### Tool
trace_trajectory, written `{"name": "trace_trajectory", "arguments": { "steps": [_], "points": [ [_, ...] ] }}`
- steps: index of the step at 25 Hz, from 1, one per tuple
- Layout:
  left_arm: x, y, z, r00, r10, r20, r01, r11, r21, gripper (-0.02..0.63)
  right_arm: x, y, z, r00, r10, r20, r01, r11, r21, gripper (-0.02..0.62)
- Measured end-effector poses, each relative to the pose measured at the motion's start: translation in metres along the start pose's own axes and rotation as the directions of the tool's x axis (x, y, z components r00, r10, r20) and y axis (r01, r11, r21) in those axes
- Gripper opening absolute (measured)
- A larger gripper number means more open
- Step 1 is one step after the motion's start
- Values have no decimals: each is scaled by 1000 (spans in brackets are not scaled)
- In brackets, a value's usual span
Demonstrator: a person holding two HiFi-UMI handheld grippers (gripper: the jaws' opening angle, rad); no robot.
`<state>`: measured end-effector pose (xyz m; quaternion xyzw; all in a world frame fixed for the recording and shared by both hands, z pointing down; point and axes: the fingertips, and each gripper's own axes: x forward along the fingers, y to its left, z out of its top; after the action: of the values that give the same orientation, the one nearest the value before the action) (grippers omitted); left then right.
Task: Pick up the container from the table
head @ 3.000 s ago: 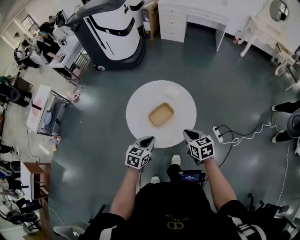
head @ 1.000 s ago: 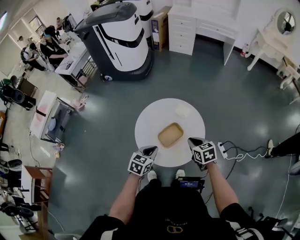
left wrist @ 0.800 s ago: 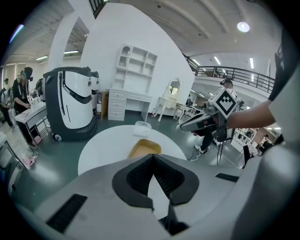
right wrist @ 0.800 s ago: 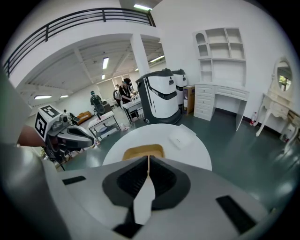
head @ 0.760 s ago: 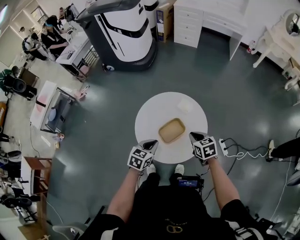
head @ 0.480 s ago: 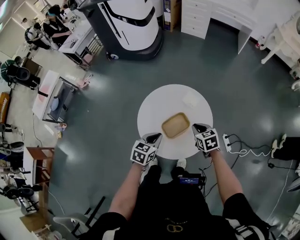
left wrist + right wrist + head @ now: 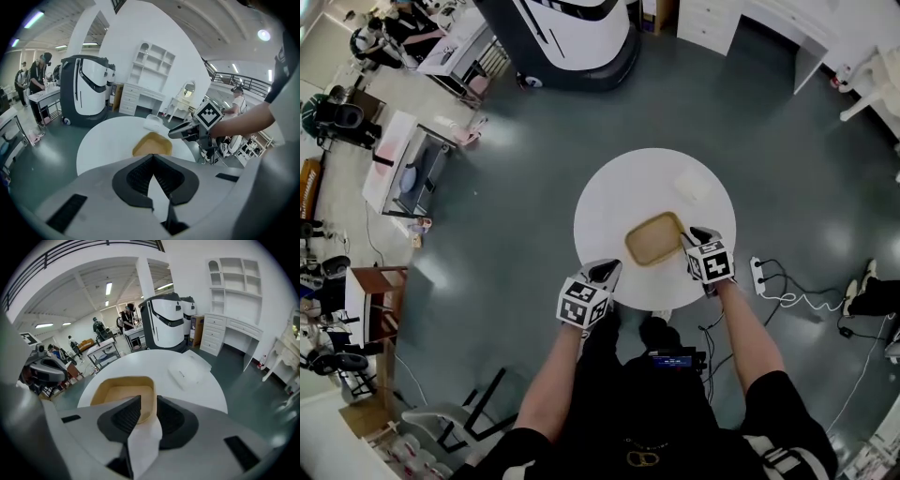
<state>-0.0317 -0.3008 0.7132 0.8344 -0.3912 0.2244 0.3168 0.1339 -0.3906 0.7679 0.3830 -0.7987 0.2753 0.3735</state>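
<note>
Jaws of the right gripper (image 7: 149, 414) pinch the near right wall of the shallow tan rectangular container (image 7: 654, 238), one jaw inside the rim and one outside. The container rests on the round white surface (image 7: 609, 202), toward its near right edge. At the near left edge, the left gripper (image 7: 153, 159) has its jaws pressed together on nothing, pointed toward the container but apart from it. Farther back, near the far right edge, lies a flat white rectangular box (image 7: 693, 185), apart from the container. Beyond the surface, on the grey-green floor (image 7: 516, 216), stands a large white-and-black machine (image 7: 164, 319), with a white chest of drawers (image 7: 218, 331) to its right.
</note>
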Motion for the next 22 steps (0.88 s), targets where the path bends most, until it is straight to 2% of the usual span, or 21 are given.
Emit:
{"name": "trace_trajectory", "arguments": {
  "steps": [13, 19, 22],
  "points": [
    [2, 4, -33, 999, 34, -24, -35, 997, -66, 9, 50, -7, -16, 998, 20, -60, -19, 999, 31, 160],
    [-2, 5, -41, 998, 47, -33, -49, 996, -72, 9, 59, -10, -17, 997, 2, -82, 4, 997, 80, 80],
    [-5, 2, -45, 998, 47, -33, -49, 996, -69, 9, 54, -9, -18, 996, -7, -91, 16, 995, 100, 77]
  ]
}}
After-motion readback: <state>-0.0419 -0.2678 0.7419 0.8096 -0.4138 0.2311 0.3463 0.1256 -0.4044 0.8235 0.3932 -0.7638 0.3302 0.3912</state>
